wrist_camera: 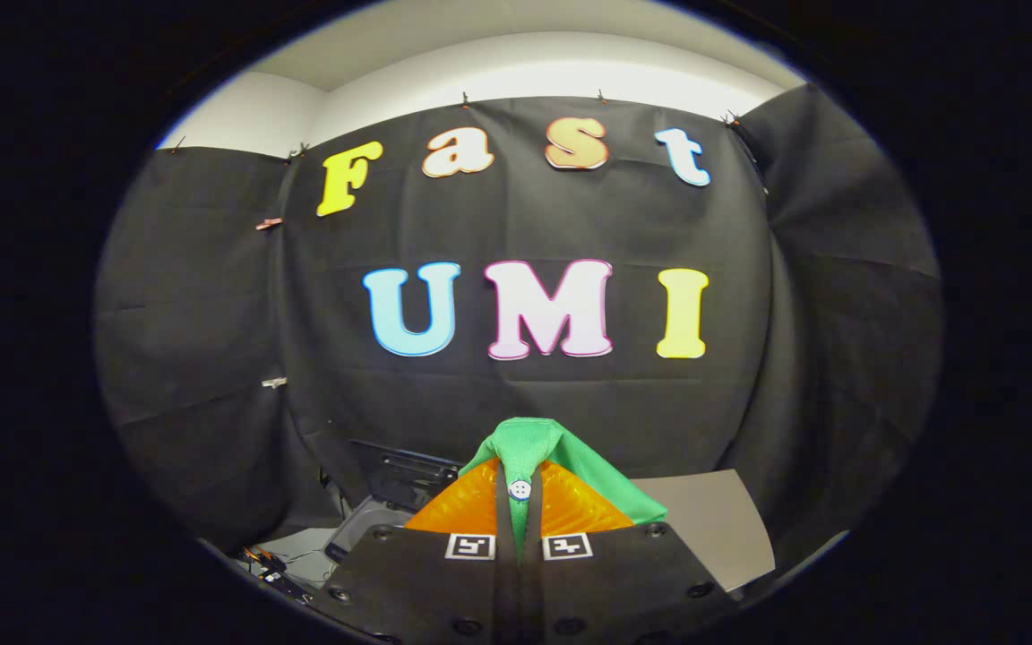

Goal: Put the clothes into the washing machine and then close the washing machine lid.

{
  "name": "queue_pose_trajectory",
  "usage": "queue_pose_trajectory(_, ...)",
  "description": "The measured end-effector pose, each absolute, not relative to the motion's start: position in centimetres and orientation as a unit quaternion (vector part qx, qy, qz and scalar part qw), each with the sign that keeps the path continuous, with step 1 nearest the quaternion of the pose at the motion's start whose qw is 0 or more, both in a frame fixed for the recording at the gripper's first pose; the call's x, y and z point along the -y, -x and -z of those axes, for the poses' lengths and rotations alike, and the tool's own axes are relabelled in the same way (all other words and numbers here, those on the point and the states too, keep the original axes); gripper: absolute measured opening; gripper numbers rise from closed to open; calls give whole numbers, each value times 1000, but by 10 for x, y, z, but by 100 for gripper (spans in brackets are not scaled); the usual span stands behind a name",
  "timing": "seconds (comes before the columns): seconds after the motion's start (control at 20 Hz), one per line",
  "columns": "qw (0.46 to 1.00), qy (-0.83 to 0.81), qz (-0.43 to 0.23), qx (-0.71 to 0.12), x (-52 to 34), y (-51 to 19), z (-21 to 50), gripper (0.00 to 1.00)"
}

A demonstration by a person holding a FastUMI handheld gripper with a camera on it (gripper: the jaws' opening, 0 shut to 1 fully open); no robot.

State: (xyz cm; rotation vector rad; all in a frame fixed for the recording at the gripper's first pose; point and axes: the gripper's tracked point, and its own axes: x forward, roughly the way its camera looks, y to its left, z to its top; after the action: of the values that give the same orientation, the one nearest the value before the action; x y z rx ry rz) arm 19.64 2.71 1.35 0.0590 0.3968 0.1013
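In the gripper view, the gripper [520, 502] has its two fingers squeezed tight on a green cloth with a white button [520, 489]. The green cloth [561, 461] hangs over the fingertips, held up high. A dark box [399, 488] sits low beyond the fingers; it may be the washing machine. Keep the squeeze firm, carry the cloth over the opening, then let go.

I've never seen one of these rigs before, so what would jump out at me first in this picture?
First, the bright green garment with a white button, pinched between the two fingers of the claw and draped over their tips, held up before the black cloth wall. Lower down, beyond the fingers and to one side, sits a dark machine with its lid raised; on the other side is a bare tabletop.
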Motion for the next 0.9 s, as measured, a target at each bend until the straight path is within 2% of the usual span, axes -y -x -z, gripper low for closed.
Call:
queue_pose_trajectory(0.4,965,-42,-139,-218,-130,-213,22,5)
queue_pose_trajectory(0.9,932,-37,-212,-292,-212,-258,134,5)
